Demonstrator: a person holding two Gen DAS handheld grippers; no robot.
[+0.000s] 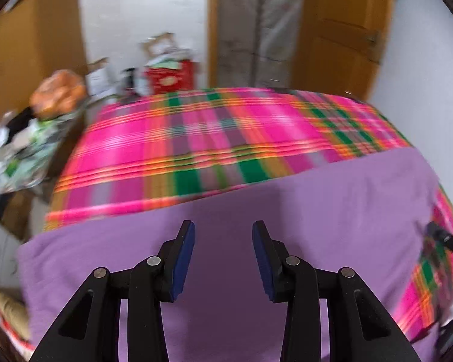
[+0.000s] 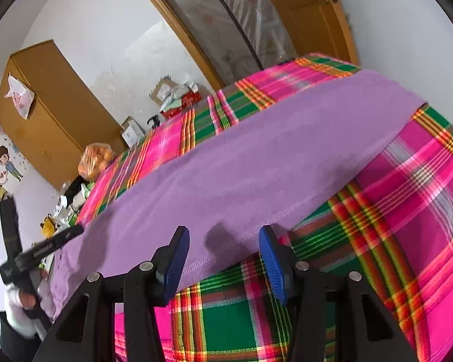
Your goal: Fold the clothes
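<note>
purple knit garment [image 2: 256, 163] lies flat in a long band across the plaid bedcover [image 2: 422, 211], stitched hem toward its near edge; left gripper [image 1: 223, 259] and right gripper [image 2: 223, 259] both spread, holding nothing; judged: pinch hem corners evenly, lift together.

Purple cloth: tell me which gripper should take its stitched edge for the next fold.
Right. The right gripper is open with the purple cloth's stitched hem between its fingers. The left gripper, also open, hovers over the cloth's middle, away from any edge.
</note>
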